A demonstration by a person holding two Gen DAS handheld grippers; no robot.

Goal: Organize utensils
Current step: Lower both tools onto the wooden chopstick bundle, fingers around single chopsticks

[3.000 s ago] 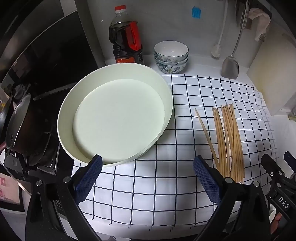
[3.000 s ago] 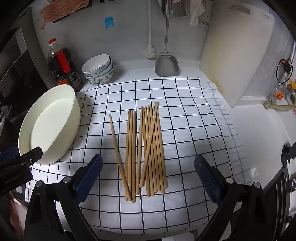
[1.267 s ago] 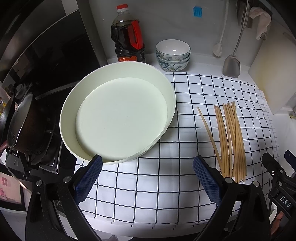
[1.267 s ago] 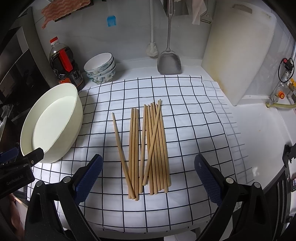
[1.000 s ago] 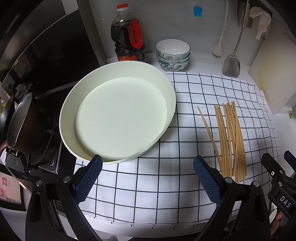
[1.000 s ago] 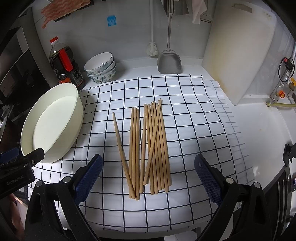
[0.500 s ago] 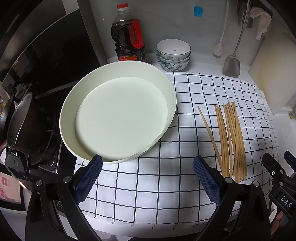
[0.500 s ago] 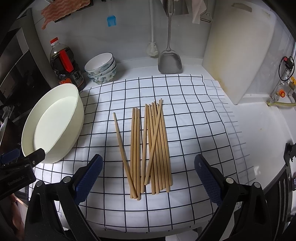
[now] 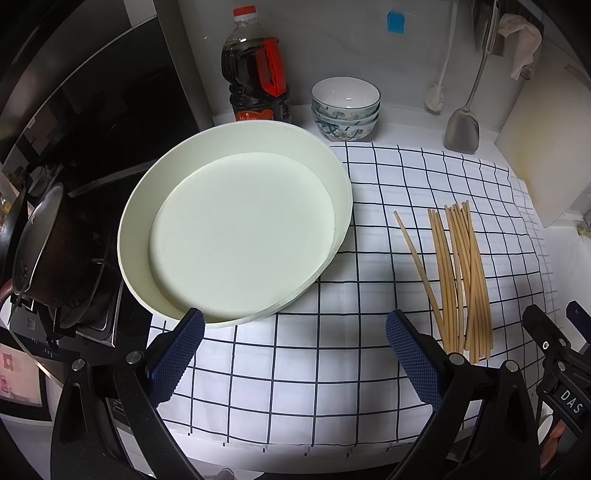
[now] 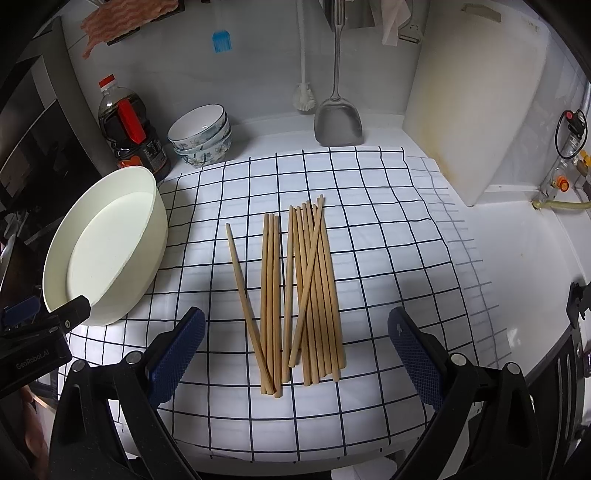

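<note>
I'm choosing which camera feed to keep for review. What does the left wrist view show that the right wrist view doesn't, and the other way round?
Only the left wrist view shows the dark pot on the stove and the full floor of the white tray. Only the right wrist view shows the valve and hose at the far right and the red cloth hanging up top. Both show the chopsticks lying on the checked cloth, the stacked bowls, the sauce bottle, the metal spatula and the cutting board. The left gripper and right gripper are both open and empty.
</note>
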